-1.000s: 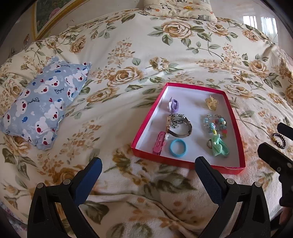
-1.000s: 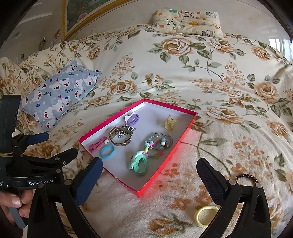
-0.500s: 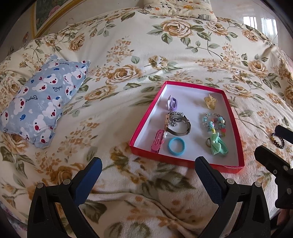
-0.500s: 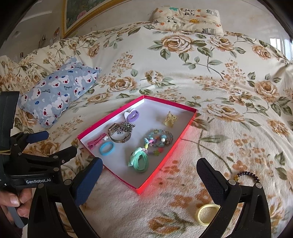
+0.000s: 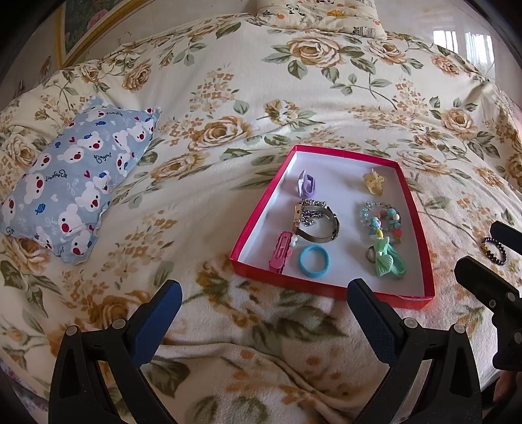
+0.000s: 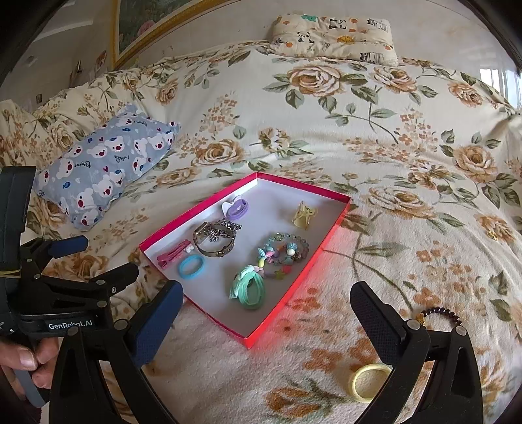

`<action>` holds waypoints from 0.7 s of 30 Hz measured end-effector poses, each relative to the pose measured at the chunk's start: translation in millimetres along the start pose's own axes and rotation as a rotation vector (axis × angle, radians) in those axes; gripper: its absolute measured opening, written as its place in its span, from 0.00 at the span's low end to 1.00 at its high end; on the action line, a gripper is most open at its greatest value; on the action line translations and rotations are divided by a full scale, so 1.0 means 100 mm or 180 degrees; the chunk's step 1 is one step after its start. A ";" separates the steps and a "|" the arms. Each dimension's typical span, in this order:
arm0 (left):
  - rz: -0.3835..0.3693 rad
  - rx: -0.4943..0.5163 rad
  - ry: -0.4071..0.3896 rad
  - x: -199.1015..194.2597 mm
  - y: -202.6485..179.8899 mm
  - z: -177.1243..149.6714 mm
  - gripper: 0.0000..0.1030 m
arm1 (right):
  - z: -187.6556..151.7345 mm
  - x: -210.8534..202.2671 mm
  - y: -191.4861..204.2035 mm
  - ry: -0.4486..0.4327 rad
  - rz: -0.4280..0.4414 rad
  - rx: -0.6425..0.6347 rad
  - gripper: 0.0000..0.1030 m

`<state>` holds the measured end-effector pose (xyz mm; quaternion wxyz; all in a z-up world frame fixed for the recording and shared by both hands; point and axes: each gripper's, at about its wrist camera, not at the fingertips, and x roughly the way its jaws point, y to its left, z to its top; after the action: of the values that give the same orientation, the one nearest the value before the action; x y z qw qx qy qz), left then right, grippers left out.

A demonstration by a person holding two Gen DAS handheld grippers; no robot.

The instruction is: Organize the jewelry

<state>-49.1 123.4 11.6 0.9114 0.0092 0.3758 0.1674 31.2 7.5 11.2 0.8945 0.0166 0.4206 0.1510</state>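
Observation:
A red tray [image 5: 329, 288] with a white floor lies on the floral bedspread. It holds a purple hair tie [image 5: 308, 183], a yellow clip [image 5: 374, 181], a metal watch [image 5: 316, 221], a pink clip [image 5: 282, 249], a blue ring [image 5: 314, 261], a beaded bracelet [image 5: 381, 218] and a mint bow tie [image 5: 386, 259]. A dark bead bracelet [image 6: 440, 314] and a yellow hair ring [image 6: 368, 381] lie on the blanket right of the tray. My left gripper [image 5: 264, 293] is open and empty near the tray's front left. My right gripper [image 6: 267, 293] is open and empty above the tray's front right corner.
A blue bear-print pillow [image 5: 75, 192] lies left of the tray. A panda-print pillow [image 6: 332, 36] sits at the head of the bed, below a framed picture [image 6: 146, 22]. A hand [image 6: 23, 362] holds the left gripper's handle. Folds in the blanket rise near the front edge.
Both views drift only slightly; the left wrist view shifts a little so the blue pillow sits lower and further right. Both grippers stay open and the jewelry has not moved.

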 end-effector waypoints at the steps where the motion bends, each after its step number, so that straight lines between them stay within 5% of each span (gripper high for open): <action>1: -0.0006 0.0000 0.0000 0.00 0.00 0.00 0.99 | 0.00 0.00 0.00 0.0002 0.0006 0.0001 1.00; 21: -0.0010 -0.0003 -0.0033 -0.06 -0.02 -0.01 0.99 | 0.02 -0.04 0.00 -0.0053 0.0007 -0.0013 1.00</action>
<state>-53.3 119.4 14.9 0.9136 0.0091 0.3710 0.1662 30.5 7.0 15.2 0.8978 0.0164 0.4127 0.1526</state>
